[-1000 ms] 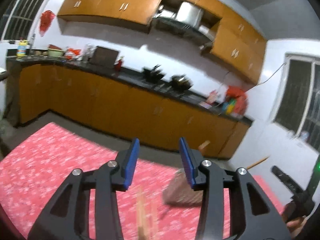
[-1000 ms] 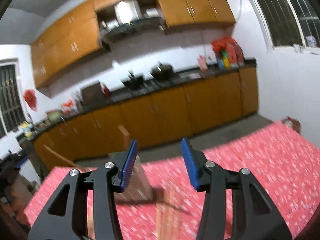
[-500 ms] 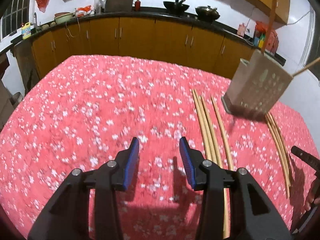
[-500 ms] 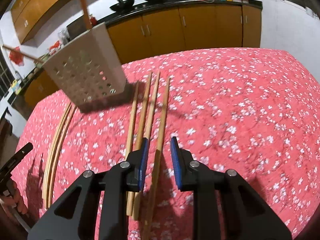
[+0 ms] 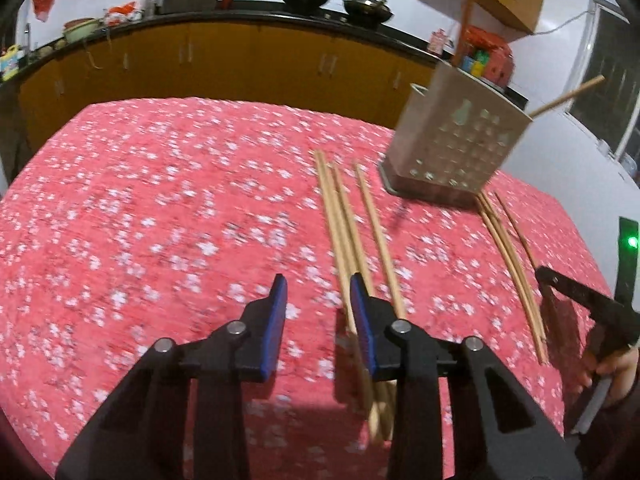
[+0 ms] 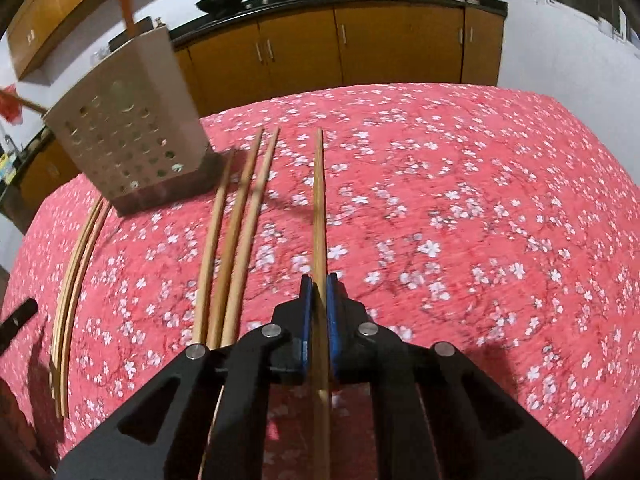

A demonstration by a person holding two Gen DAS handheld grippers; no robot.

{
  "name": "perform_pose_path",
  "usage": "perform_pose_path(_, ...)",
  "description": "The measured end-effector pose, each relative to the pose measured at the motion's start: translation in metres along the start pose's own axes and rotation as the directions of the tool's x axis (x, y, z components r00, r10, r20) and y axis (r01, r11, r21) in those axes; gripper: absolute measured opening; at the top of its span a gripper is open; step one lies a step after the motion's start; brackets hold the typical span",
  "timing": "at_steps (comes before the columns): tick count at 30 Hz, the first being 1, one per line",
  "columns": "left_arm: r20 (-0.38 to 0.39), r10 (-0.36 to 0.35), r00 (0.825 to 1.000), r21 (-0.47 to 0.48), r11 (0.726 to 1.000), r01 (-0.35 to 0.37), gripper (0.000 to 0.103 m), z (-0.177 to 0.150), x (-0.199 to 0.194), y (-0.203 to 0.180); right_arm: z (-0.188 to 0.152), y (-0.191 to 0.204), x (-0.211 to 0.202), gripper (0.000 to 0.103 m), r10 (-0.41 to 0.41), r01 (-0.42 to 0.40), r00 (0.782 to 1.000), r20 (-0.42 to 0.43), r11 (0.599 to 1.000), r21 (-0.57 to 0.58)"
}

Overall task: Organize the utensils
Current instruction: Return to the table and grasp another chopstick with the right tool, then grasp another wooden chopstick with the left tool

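Note:
A perforated grey utensil holder [image 6: 128,132] stands on the red floral tablecloth [image 6: 460,208] with two chopsticks sticking out of it; it also shows in the left wrist view [image 5: 456,148]. My right gripper [image 6: 319,286] is shut on one wooden chopstick [image 6: 319,200] that points away along the cloth. Three more chopsticks [image 6: 232,232] lie to its left, and a thin bundle [image 6: 76,276] lies further left. My left gripper [image 5: 318,288] is open and empty, just above the cloth, to the left of a group of chopsticks [image 5: 348,224].
Orange kitchen cabinets [image 6: 360,40] with a black counter, woks and bottles run behind the table. The table's far edge lies close behind the holder. The other gripper's black frame [image 5: 580,300] and a hand show at the right in the left wrist view.
Both grippers tilted down from the room to the table. My right gripper closed on one chopstick. My left gripper moved right, toward the chopsticks, and stayed open.

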State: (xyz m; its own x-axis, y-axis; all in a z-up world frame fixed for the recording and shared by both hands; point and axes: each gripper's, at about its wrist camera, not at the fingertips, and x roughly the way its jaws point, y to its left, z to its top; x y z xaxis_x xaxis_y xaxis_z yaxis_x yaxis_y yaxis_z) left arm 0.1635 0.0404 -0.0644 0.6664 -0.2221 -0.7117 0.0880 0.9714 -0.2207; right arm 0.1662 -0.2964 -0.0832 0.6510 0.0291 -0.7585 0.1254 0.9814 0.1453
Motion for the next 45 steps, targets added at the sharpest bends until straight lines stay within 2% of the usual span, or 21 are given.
perform_pose_path(5, -0.049, -0.014, 0.999, 0.044, 0.999, 0.016, 0.022, -0.007, 0.009, -0.013, 0.000, 0.003, 0.000, 0.008, -0.006, 0.006, 1.000, 0.004, 1.000, -0.016)
perform_pose_path(12, -0.082, 0.044, 0.996, 0.092, 0.995, -0.037, 0.020, -0.012, 0.017, -0.018, -0.001, 0.004, -0.001, 0.008, -0.012, 0.012, 1.000, 0.006, 1.000, -0.022)
perform_pose_path(17, -0.072, 0.084, 0.994, 0.143, 0.987, -0.073, 0.020, -0.013, 0.023, -0.028, -0.005, 0.008, -0.002, 0.008, -0.013, 0.013, 1.000, 0.001, 0.999, -0.048)
perform_pose_path(19, -0.069, 0.090, 0.993, 0.134, 0.988, -0.081, 0.017, -0.012, 0.023, -0.028, -0.007, 0.009, -0.004, 0.008, -0.008, 0.008, 1.000, -0.003, 0.999, -0.053)
perform_pose_path(21, -0.068, 0.098, 0.993, 0.111, 0.990, -0.090, 0.008, -0.009, 0.024, -0.023, -0.011, 0.009, -0.005, 0.009, -0.009, 0.009, 1.000, 0.003, 0.998, -0.063)
perform_pose_path(29, -0.059, 0.143, 0.988, 0.050, 0.989, -0.140, 0.008, 0.012, 0.033, 0.006, -0.001, 0.008, 0.004, 0.008, -0.019, 0.021, 1.000, 0.016, 0.998, -0.067)
perform_pose_path(34, -0.049, 0.118, 0.992, 0.000, 0.993, -0.118, 0.008, 0.017, 0.034, 0.019, 0.008, 0.006, 0.011, 0.008, -0.017, 0.018, 1.000, 0.023, 0.999, -0.044)
perform_pose_path(45, -0.048, 0.098, 0.994, -0.027, 0.995, -0.099, 0.009, 0.016, 0.029, 0.024, 0.009, 0.006, 0.012, 0.009, -0.020, 0.021, 1.000, 0.022, 0.999, -0.045)
